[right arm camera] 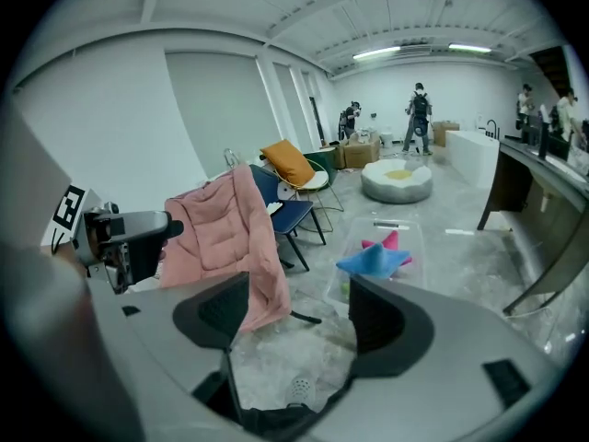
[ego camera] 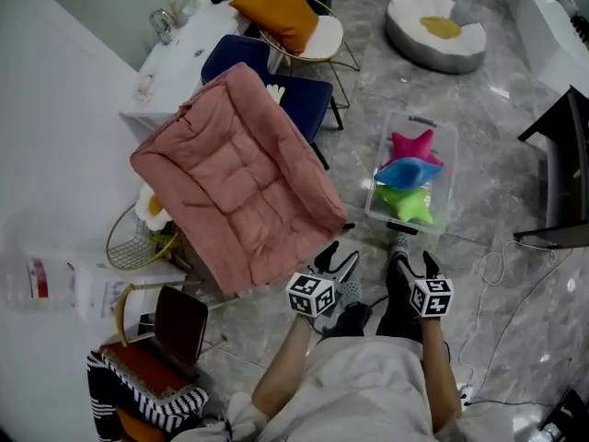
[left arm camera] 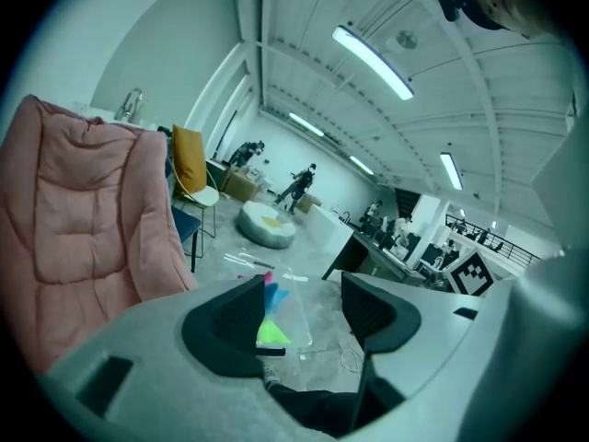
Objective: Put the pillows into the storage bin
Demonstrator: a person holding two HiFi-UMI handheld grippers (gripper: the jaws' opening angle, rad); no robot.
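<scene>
A clear storage bin (ego camera: pixel 444 141) stands on the marble floor and holds three pillows: a pink star (ego camera: pixel 415 145), a blue one (ego camera: pixel 408 171) and a green star (ego camera: pixel 406 202). Both grippers hover near my legs, just short of the bin. The left gripper (ego camera: pixel 338 261) is open with nothing between its fingers, and so is the right gripper (ego camera: pixel 412 263). In the left gripper view the bin (left arm camera: pixel 296 319) with the green pillow (left arm camera: pixel 270 331) shows between the jaws. In the right gripper view the blue pillow (right arm camera: pixel 373 261) lies on top in the bin (right arm camera: pixel 412 240).
A pink padded lounge chair (ego camera: pixel 239 182) stands left of the bin. Behind it are a blue chair (ego camera: pixel 299 95) and an orange cushion (ego camera: pixel 276 9) on a wire chair. A round floor cushion (ego camera: pixel 434 30) lies far back, a dark desk (ego camera: pixel 561 173) stands right, and cables (ego camera: pixel 502 274) trail on the floor.
</scene>
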